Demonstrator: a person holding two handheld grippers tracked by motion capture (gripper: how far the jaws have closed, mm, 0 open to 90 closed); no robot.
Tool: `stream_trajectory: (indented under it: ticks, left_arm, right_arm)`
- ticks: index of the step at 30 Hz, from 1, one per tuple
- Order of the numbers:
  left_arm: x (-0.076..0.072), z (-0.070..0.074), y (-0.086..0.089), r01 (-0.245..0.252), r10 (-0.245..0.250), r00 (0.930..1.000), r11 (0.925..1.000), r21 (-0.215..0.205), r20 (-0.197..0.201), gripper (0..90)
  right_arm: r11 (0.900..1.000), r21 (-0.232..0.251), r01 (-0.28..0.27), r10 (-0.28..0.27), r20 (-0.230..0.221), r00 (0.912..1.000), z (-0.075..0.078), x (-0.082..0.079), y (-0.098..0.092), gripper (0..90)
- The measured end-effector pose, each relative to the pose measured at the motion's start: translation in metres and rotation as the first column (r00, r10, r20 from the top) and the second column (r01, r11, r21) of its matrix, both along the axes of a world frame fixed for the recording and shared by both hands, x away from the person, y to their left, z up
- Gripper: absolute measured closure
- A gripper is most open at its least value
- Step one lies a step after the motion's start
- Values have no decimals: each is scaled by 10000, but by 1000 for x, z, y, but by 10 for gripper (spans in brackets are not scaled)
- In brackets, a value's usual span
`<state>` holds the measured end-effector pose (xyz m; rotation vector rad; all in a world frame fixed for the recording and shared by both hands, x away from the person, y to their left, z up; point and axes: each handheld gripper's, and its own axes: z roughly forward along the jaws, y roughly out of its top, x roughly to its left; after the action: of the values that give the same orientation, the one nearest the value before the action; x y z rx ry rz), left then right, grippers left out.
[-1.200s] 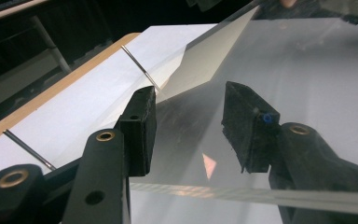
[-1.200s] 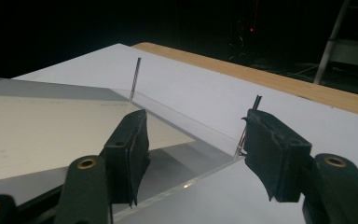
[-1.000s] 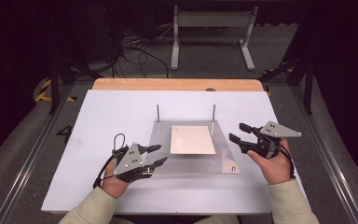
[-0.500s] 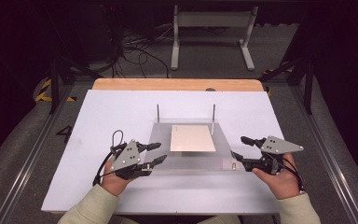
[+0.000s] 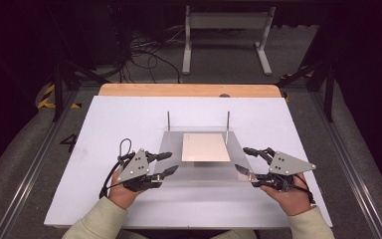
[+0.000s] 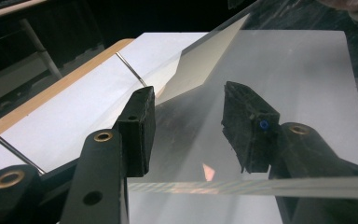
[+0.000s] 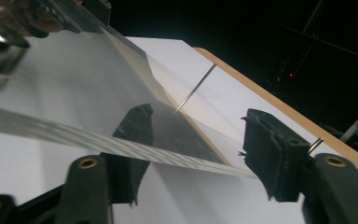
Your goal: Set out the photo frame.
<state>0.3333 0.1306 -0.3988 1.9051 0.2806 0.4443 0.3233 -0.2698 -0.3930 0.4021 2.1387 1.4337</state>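
high view: a clear acrylic sheet lies over the middle of the white board, nearer its front edge than its back edge, with two thin metal pins standing upright at the sheet's far corners. a pale beige card sits at the sheet's middle; whether it is on top or underneath cannot be told. the left gripper is at the sheet's left edge near the front left corner. in the left gripper view the sheet's edge runs between the two black jaws, one above and one below, and they look clamped on it. the right gripper is at the sheet's front right corner. its jaws have just been closing; in the right gripper view the sheet's edge passes between them with a gap at the right jaw, so they are not yet gripping it.
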Motion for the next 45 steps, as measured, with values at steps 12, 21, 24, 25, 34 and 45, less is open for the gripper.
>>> stream_trajectory:
  ticks: [12,21,24,25,34,45]
  left_arm:
    - [0,5,-1,-307,312,9987,9995,-116,412,552]
    - [-13,33,-5,-861,905,9813,9957,-329,1696,591]
    - [-16,42,-4,-882,969,9752,9947,-525,1987,598]
    - [-17,45,-4,-863,971,9735,9944,-604,2070,599]
    - [-27,68,3,-986,1181,9598,9912,-882,2546,602]
    - [-44,99,21,-246,547,9846,9837,-1782,1662,621]
  right_arm:
    - [9988,451,-209,196,281,9994,1,2,6,560]
    - [9976,658,197,-293,1491,9884,20,-2,7,600]
    - [9969,752,220,-354,1823,9826,29,-5,8,614]
    - [9969,740,262,-403,1947,9800,32,-6,9,618]
    - [9959,470,772,-871,2724,9582,54,-22,21,639]
    - [9949,736,689,-810,1776,9808,80,-48,30,644]
